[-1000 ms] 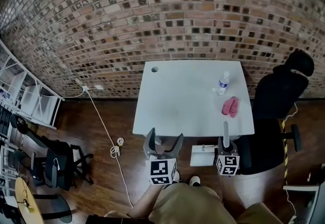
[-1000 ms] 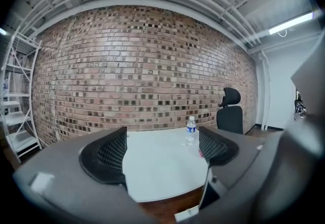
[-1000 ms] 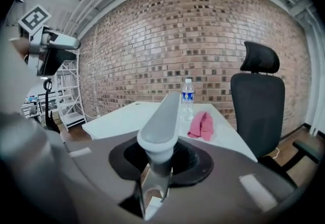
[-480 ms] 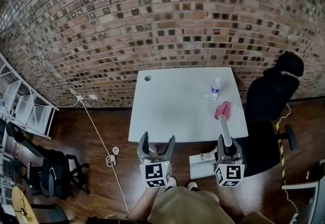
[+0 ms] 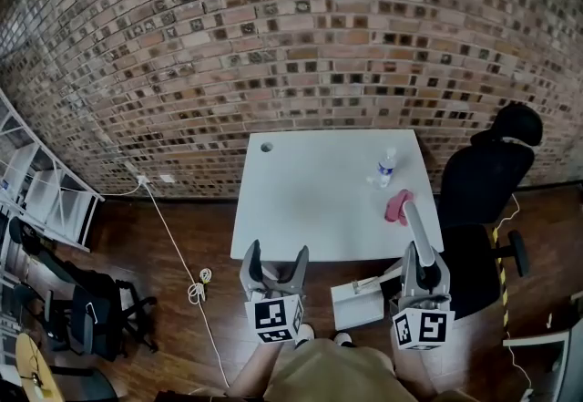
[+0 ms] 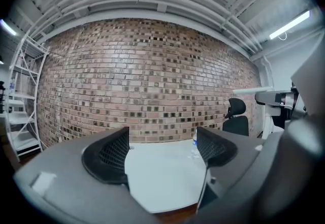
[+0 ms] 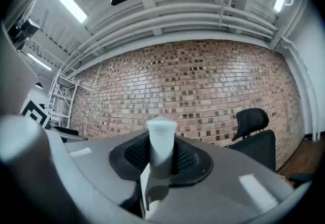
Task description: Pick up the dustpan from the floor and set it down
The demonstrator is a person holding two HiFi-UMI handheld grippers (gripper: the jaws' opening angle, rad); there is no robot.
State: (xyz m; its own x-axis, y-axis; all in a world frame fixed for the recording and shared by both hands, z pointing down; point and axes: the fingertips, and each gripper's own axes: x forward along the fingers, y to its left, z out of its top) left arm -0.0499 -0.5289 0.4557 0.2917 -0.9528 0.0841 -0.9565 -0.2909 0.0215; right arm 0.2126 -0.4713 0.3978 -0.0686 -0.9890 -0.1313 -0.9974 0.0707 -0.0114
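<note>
Since 1 s ago the R gripper (image 5: pixel 421 254) has come up w/ the dustpan (image 5: pixel 357 304): the pan lay on the floor (image 5: pixel 137 236) by the table's near edge. Now it hangs below the R jaws, off to their left toward the L gripper (image 5: pixel 275 252), and looks clear of the floor. R jaws are clamped tight on the dustpan's handle (image 7: pixel 161 141), which runs up between the pads & sticks out well past the tips, pale grey w/ a rounded end. L gripper is approx where it was. Its jaws have just been closing but stand partly apart w/ nothing between them, only the white table (image 6: pixel 162 177) showing beyond the gap. Ahead of the L jaws and to their right, on the table's far right part, a water bottle (image 5: pixel 386 169) stands upright w/ a pink cloth (image 5: pixel 397 207) near it. Handle tip overlaps the cloth in head view; can't tell if they touch. Black office chair (image 5: pixel 483 186) sits right of the R jaws. Brick wall (image 5: pixel 301 45) is straight ahead of both grippers.
</note>
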